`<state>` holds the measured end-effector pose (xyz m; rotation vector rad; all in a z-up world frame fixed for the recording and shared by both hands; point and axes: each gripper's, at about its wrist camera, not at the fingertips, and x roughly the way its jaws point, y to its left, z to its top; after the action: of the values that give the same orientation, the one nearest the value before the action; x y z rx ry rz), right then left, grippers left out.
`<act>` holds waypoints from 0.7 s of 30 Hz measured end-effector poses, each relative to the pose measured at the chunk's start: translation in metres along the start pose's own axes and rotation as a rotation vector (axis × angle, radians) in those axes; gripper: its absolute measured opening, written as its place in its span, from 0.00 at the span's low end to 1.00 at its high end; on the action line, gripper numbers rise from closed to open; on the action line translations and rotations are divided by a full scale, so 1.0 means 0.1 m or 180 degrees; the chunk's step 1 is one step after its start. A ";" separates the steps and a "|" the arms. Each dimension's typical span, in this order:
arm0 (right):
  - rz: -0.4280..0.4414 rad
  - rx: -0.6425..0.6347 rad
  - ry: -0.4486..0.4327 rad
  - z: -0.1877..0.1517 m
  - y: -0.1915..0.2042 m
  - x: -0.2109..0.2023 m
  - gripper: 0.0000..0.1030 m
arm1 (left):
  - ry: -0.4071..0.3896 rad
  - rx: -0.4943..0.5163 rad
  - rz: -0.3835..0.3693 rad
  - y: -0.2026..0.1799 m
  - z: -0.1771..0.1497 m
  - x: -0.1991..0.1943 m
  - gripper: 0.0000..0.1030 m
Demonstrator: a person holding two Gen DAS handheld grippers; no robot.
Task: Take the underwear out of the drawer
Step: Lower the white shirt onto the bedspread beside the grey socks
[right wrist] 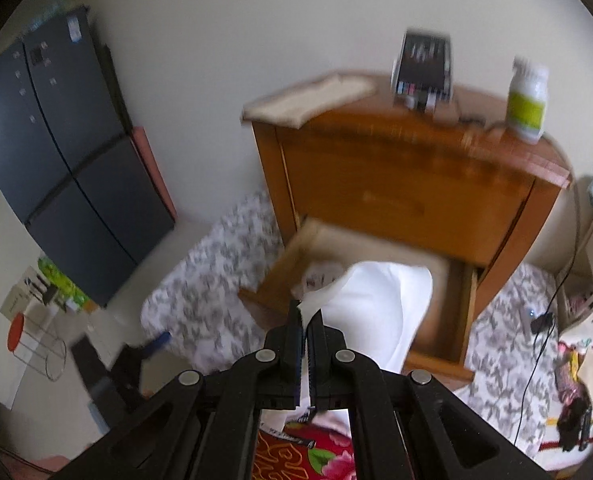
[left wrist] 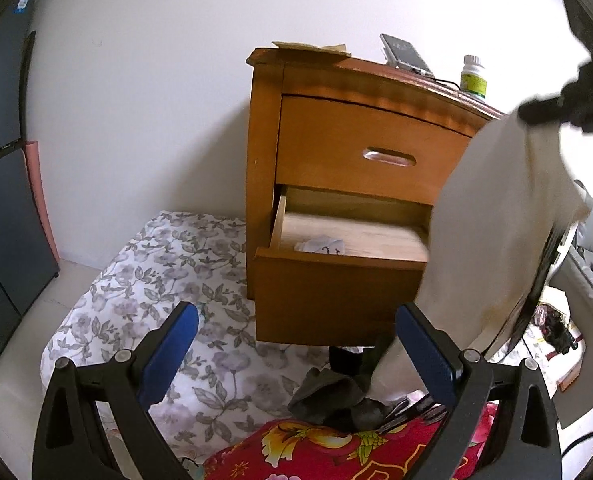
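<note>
A wooden nightstand (left wrist: 262, 152) has its lower drawer (left wrist: 336, 280) pulled out. My right gripper (right wrist: 307, 312) is shut on a white piece of underwear (right wrist: 376, 304), which hangs in front of the drawer (right wrist: 272, 268). In the left wrist view that same white cloth (left wrist: 496, 240) drapes down from the right gripper (left wrist: 556, 108) at the upper right and hides the drawer's right end. A small white patterned garment (left wrist: 320, 245) lies inside the drawer. My left gripper (left wrist: 296, 312) stands open, low in front of the drawer, with nothing between its blue pads (left wrist: 172, 344).
A dark garment (left wrist: 336, 396) lies on a red flowered cloth (left wrist: 336, 452) by the nightstand's foot. A grey floral mat (left wrist: 156, 280) covers the floor. A phone (left wrist: 406, 56) and a white bottle (left wrist: 473, 78) stand on top. A dark fridge (right wrist: 56, 140) stands left.
</note>
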<state>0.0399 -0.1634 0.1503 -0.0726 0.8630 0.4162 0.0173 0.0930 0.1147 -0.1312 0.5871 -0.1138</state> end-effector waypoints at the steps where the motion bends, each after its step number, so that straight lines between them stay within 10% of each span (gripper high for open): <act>1: -0.0014 -0.0004 0.0074 -0.05 0.00 0.11 0.02 | 0.0011 0.0000 0.0006 0.01 -0.01 0.01 0.96; 21: 0.0146 -0.0166 0.1192 -0.93 0.29 1.59 0.02 | 0.0203 -0.0088 0.0087 0.14 -0.10 0.17 0.96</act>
<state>0.0527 -0.1062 -0.0267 -0.1832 1.2244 0.4764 0.0270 0.1031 0.0951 -0.1467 0.6540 -0.0837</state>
